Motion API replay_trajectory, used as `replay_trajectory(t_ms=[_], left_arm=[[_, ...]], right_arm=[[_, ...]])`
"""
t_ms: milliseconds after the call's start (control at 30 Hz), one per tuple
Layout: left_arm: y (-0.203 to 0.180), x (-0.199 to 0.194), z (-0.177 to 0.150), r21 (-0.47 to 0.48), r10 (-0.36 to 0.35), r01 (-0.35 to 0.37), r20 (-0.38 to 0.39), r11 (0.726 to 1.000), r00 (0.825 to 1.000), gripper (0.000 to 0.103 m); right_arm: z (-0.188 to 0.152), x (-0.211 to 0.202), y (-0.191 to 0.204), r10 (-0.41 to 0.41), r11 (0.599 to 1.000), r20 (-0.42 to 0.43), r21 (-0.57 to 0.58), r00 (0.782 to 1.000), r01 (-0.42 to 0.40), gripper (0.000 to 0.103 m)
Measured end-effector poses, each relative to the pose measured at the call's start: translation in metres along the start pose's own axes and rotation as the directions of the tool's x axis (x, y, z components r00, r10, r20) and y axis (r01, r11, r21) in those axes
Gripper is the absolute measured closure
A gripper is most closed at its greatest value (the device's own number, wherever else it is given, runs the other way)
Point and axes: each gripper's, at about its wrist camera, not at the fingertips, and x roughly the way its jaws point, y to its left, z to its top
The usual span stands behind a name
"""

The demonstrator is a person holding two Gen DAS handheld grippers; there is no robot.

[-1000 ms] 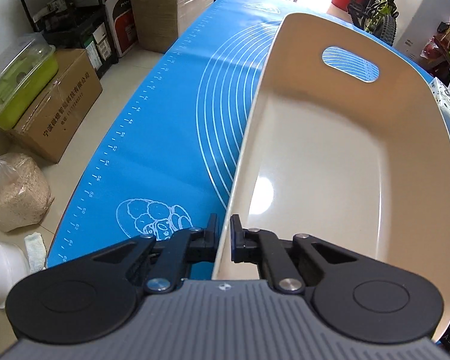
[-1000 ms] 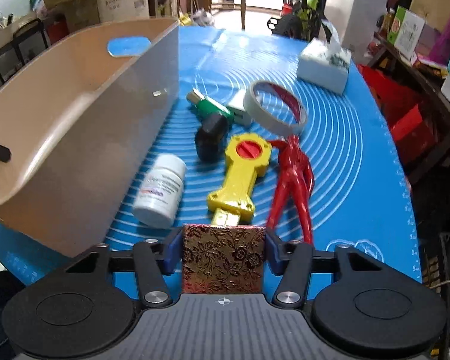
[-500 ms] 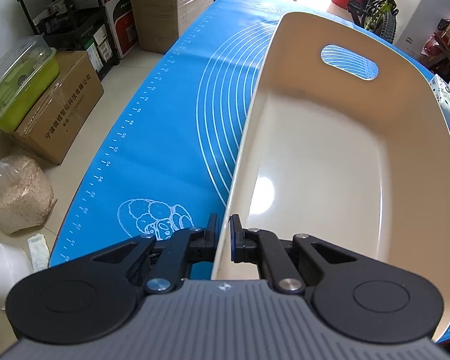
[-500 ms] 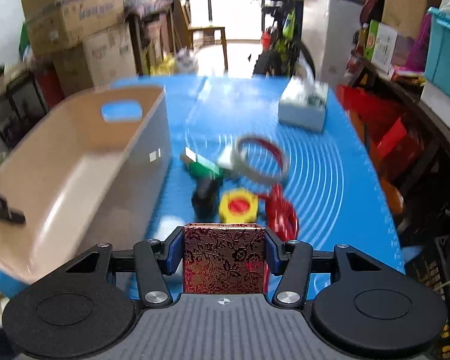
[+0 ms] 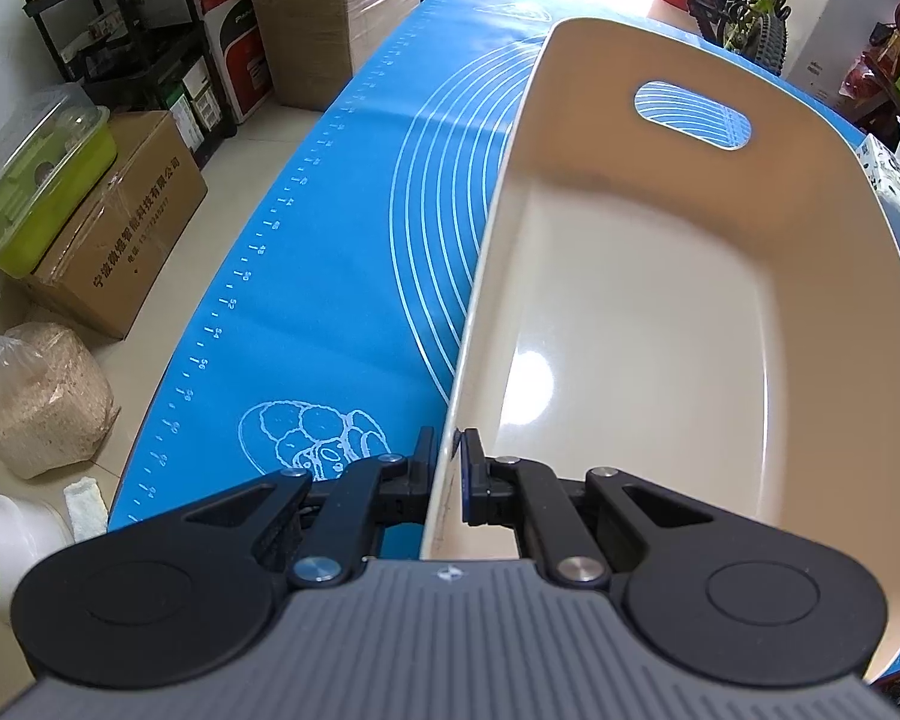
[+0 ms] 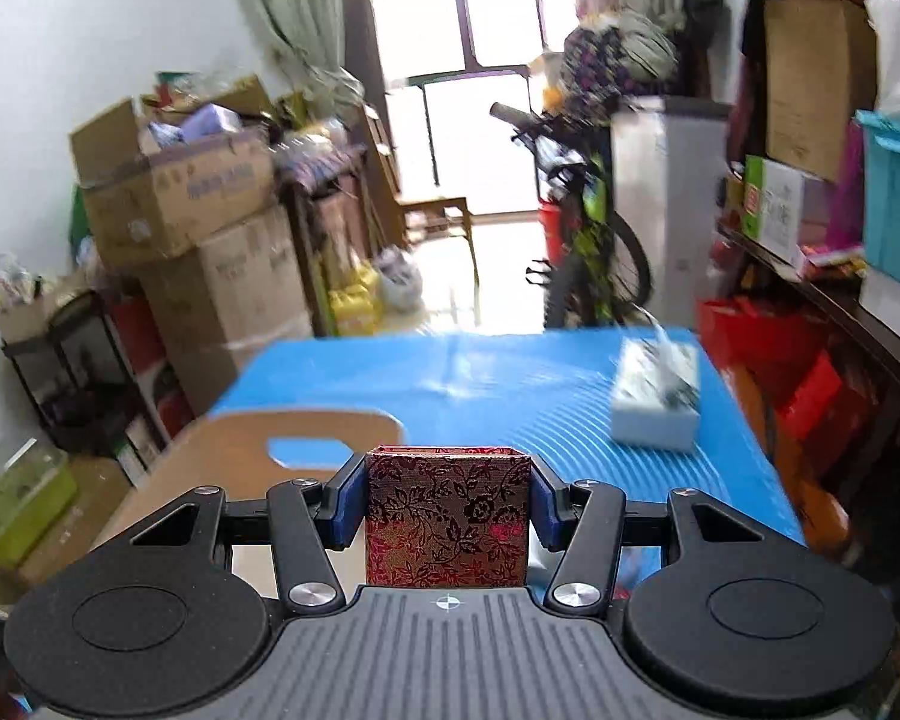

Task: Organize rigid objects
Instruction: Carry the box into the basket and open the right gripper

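My left gripper (image 5: 447,462) is shut on the near left rim of a cream plastic bin (image 5: 642,312) that stands on the blue mat (image 5: 330,276); the bin's inside shows nothing in it. My right gripper (image 6: 448,498) is shut on a red box with a black floral pattern (image 6: 448,516) and holds it up in the air, level, above the mat. The bin's handle end (image 6: 306,438) shows low at the left in the right wrist view. The other loose objects are out of view.
A white tissue box (image 6: 654,408) sits on the mat (image 6: 510,384) at the right. Cardboard boxes (image 5: 120,222), a green container (image 5: 36,180) and a shelf (image 5: 120,48) stand on the floor left of the table. A bicycle (image 6: 582,228) stands beyond the far end.
My right gripper has lifted and tilted up with the red box, so the bottle, yellow tool, tape and red pliers dropped out of view. My left gripper kept its hold on the bin's rim.
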Motion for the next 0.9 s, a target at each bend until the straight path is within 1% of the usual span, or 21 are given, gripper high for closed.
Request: replay_trajectory(t_ms=[100,200,300,400,533,733,833,900], left_arm=[[0.000,0.000,-0.001,-0.003,0.002,-0.002,0.000,1.000,1.000,0.094],[-0.001,0.000,-0.001,0.000,0.007,-0.007,0.002,1.000,1.000,0.094],[-0.001,0.000,-0.001,0.001,0.009,-0.009,0.000,1.000,1.000,0.093],[-0.001,0.000,-0.001,0.000,0.007,-0.007,-0.001,1.000,1.000,0.093],[-0.002,0.000,-0.001,0.003,0.010,-0.010,0.000,1.000,1.000,0.093],[-0.002,-0.001,-0.001,0.002,0.009,-0.009,0.000,1.000,1.000,0.093],[-0.002,-0.001,-0.001,0.003,0.009,-0.009,0.000,1.000,1.000,0.093],[-0.002,-0.001,-0.001,0.005,0.008,-0.008,0.001,1.000,1.000,0.093]], right_arm=[[0.003,0.010,0.023,0.042,0.998,0.012,-0.039,0.999,-0.042,0.044],[0.003,0.026,0.043,0.086,0.994,-0.009,-0.070,0.996,-0.086,0.044],[-0.006,0.044,0.061,0.111,0.987,-0.061,-0.110,0.992,-0.117,0.044],[-0.019,0.058,0.076,0.129,0.981,-0.130,-0.128,0.983,-0.146,0.044],[-0.037,0.070,0.092,0.125,0.971,-0.202,-0.177,0.972,-0.161,0.044],[-0.059,0.086,0.103,0.110,0.964,-0.326,-0.197,0.939,-0.181,0.044],[-0.062,0.085,0.104,0.084,0.957,-0.332,-0.237,0.940,-0.169,0.045],[-0.061,0.083,0.104,0.086,0.957,-0.332,-0.234,0.939,-0.170,0.043]])
